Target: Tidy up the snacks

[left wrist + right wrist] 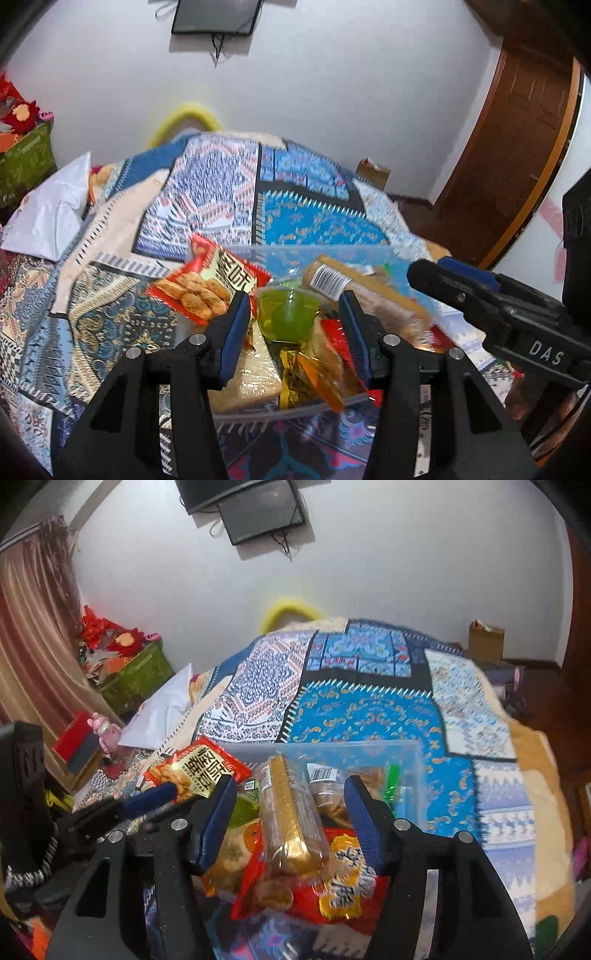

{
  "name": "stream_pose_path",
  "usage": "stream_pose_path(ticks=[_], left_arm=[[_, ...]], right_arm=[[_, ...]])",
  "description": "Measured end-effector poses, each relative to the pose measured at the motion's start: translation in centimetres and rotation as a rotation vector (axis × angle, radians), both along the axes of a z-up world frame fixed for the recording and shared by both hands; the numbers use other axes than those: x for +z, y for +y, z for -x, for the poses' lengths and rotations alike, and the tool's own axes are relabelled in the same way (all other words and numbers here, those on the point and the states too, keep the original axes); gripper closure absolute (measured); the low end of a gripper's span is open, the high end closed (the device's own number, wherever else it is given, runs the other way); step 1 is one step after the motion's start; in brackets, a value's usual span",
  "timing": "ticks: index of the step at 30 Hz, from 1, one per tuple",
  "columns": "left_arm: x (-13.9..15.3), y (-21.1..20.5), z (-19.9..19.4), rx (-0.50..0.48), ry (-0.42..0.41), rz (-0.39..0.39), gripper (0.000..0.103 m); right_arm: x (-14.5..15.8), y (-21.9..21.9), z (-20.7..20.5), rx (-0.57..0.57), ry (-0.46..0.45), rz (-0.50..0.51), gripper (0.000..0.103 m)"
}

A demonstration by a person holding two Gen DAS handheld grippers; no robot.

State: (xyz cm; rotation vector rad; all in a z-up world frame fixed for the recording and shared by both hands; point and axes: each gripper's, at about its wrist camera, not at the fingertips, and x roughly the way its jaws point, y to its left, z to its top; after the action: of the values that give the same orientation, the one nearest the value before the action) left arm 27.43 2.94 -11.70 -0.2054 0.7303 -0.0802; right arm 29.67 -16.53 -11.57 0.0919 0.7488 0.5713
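Patterned bedspread point(369, 716) – clear bin point(413, 764) of snacks; right tongs point(432, 275) marked "DAS"; both tongs parted, empty.

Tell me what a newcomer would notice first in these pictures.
First, the clear bin in the middle of the patchwork quilt, heaped with bright snack packs. A gold-wrapped biscuit pack lies on top between the open right hand-held gripper's fingers, and a green jelly cup sits in front of the left hand-held gripper. A red cracker pack leans over the bin's left edge.
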Motion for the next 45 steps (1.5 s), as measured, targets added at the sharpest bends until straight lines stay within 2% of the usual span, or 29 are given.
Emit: stream_pose_path(ticks=[9, 11, 12, 15, 17, 18, 22, 27, 32, 45], left_arm=[[8.3, -0.8, 8.2, 0.011, -0.202, -0.046, 0.053], [9.9, -1.1, 10.5, 0.013, -0.25, -0.062, 0.046], [10.6, -1.3, 11.4, 0.013, -0.271, -0.068, 0.039], [12.5, -1.9, 14.6, 0.018, -0.344, -0.112, 0.031], [13.3, -2.3, 16.3, 0.021, -0.375, -0.125, 0.02], [13.7, -2.4, 17.2, 0.021, -0.391, -0.126, 0.017], [14.6, -2.7, 19.7, 0.025, -0.427, -0.133, 0.005], [14.7, -3.2, 21.2, 0.037, -0.443, -0.151, 0.003], [14.4, -3.0, 21.8, 0.044, -0.436, -0.123, 0.002], [13.8, -3.0, 22.1, 0.046, -0.424, -0.119, 0.002]], right_arm=[[6.3, -1.7, 6.9, 0.009, -0.195, 0.006, 0.046], [7.9, -2.4, 9.1, 0.01, -0.242, -0.011, 0.045], [8.4, -2.7, 9.9, 0.01, -0.26, -0.019, 0.042], [9.7, -3.3, 12.1, 0.003, -0.313, -0.032, 0.029], [10.4, -3.7, 13.8, -0.006, -0.354, -0.032, 0.028], [10.6, -3.8, 14.4, -0.008, -0.365, -0.033, 0.027], [11.3, -4.3, 16.5, -0.024, -0.4, -0.047, 0.011], [11.4, -4.6, 17.8, -0.048, -0.428, -0.055, 0.0], [11.1, -4.9, 18.4, -0.06, -0.424, -0.054, 0.0], [10.6, -5.8, 19.6, -0.069, -0.422, -0.058, 0.0]])
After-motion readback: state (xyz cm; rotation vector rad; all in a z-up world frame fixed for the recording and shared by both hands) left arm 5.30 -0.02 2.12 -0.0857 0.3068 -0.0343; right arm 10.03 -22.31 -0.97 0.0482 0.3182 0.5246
